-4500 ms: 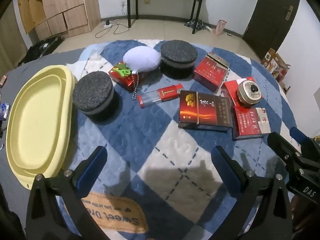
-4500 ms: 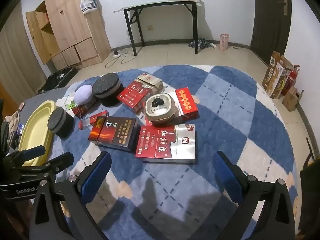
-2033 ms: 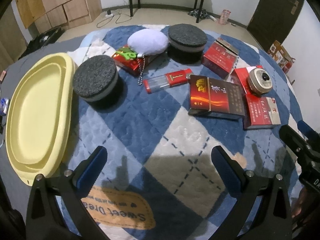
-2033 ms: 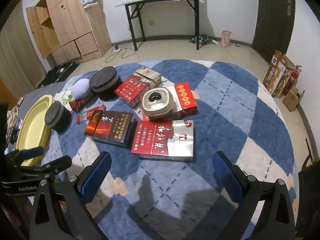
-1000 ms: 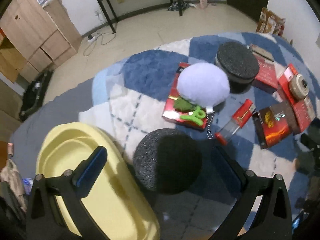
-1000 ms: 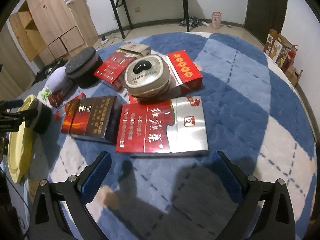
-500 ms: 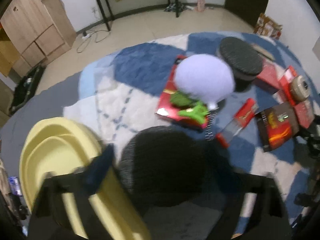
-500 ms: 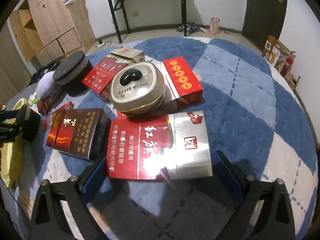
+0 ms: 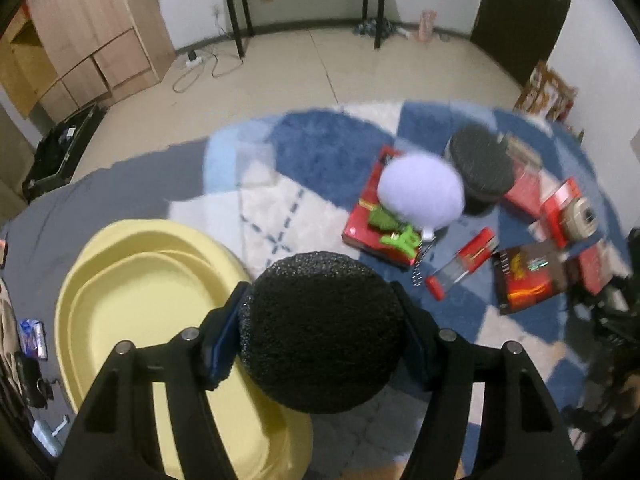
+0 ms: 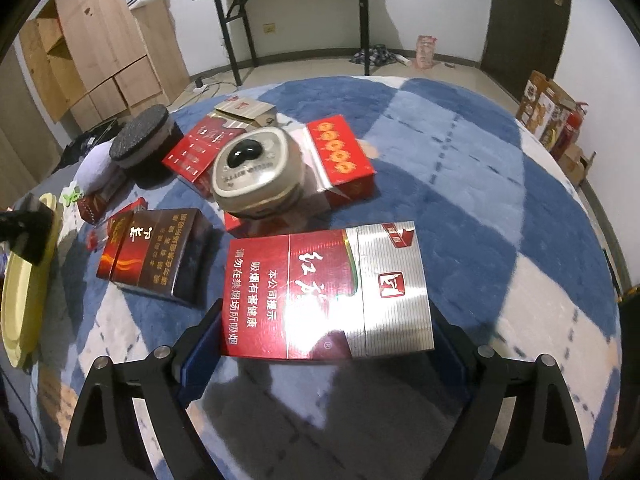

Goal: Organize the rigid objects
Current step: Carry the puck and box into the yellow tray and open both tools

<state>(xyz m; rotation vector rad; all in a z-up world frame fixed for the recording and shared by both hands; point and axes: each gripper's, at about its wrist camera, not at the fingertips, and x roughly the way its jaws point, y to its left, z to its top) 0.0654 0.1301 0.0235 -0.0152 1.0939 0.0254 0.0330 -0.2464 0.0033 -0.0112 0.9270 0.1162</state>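
The left gripper point(image 9: 320, 328) clamps a black round sponge-topped puck point(image 9: 320, 332) between its blue pads, low in the centre of the left wrist view; a second ago its jaws stood wide around the puck as it lay on the rug. The puck now sits partly over the right rim of the yellow oval tray point(image 9: 132, 320), which fills the lower left of that frame. Beyond it, at right of centre, a pale lilac plush ball point(image 9: 420, 196) rests on a red box point(image 9: 364, 224), with a second black puck point(image 9: 480, 164) just behind.

The right gripper point(image 10: 320, 340) has its jaws just closing in on a red-and-silver cigarette carton point(image 10: 328, 292), lying flat on the blue-and-white quilted rug point(image 10: 500, 184) at bottom centre of the right wrist view. Its left pad sits just beside the carton's left edge; whether the right pad touches cannot be told. The carton looms larger than a second ago. Above it sit a round beige tin point(image 10: 256, 172) and, to the left, a dark brown carton point(image 10: 156, 256).
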